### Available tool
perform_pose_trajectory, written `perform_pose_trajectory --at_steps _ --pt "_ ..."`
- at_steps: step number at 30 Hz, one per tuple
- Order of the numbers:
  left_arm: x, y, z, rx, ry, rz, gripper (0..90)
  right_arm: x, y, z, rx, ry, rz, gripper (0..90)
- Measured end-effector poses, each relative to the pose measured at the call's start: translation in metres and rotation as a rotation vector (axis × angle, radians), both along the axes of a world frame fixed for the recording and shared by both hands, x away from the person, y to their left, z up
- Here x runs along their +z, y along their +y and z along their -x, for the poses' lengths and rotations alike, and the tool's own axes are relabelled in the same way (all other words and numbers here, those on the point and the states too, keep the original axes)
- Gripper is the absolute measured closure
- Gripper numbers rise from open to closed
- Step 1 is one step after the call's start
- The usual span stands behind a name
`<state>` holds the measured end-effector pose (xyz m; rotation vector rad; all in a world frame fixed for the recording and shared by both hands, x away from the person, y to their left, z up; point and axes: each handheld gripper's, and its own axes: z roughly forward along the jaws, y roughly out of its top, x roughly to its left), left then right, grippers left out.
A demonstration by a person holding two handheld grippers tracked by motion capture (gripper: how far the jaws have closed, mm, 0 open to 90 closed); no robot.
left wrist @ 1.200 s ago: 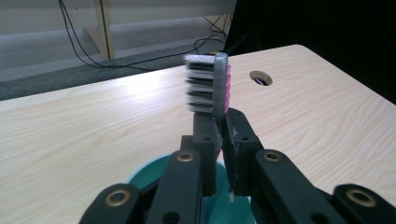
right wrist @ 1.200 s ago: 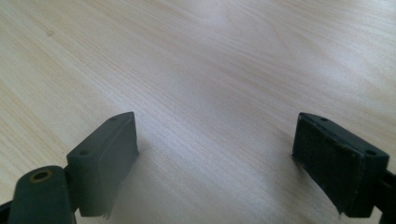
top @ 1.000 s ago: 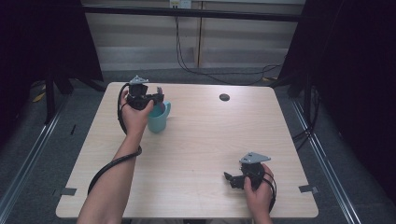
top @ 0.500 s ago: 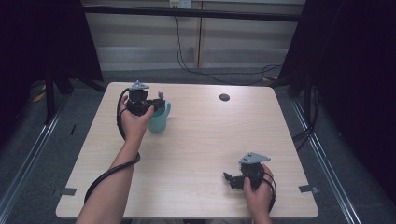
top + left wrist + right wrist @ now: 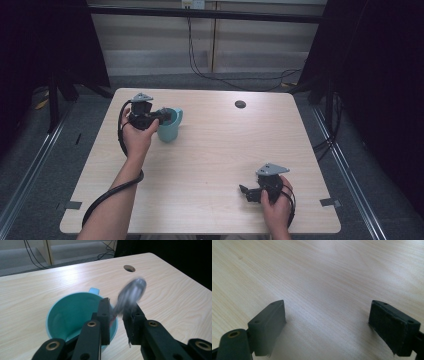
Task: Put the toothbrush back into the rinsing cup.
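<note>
The teal cup (image 5: 169, 125) is seen standing upright on the far-left part of the wooden table (image 5: 215, 150), somewhat in from the far edge and from the left edge, with its handle turned toward the far side. To its right a wide stretch of bare tabletop is left open, broken near the far edge by a small round cable hole (image 5: 240, 104). Dark curtains are seen close along both sides of the table, and cables are seen on the floor beyond it.

The left gripper (image 5: 161, 116) is held just above the cup's rim, the forearm being stretched in from the near-left corner and the wrist bent so that the jaws are pointed to the right across the cup's mouth. In the left gripper view a spoon (image 5: 130, 293), blurred, is seen tilted between the jaws over the cup's near rim, its bowl raised and its handle end lost between the pads. The jaws are set narrow and have just been opening; whether the pads are pressed on the handle cannot be told.

The right gripper (image 5: 246, 192) is rested low near the table's near-right edge, well apart from the cup, pointed left. Its jaws are spread wide over bare wood, with nothing held between them.
</note>
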<state>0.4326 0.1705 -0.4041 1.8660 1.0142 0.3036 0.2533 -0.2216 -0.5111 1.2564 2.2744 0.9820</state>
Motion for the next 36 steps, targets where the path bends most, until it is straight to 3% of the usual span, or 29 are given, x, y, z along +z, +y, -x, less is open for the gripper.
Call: perform_pose_trajectory --at_steps 9,21,36 --pt "0.000 0.007 0.005 0.027 -0.002 -0.017 66.5 0.000 0.000 0.000 0.000 -0.001 0.000 13.5" --pt "0.000 0.017 0.010 0.054 -0.041 -0.043 40.3 0.000 0.000 0.000 0.000 0.000 0.000 13.5" --pt "0.001 0.024 0.017 0.051 -0.043 -0.050 27.1 0.000 0.000 0.000 0.001 0.000 0.000 13.5"
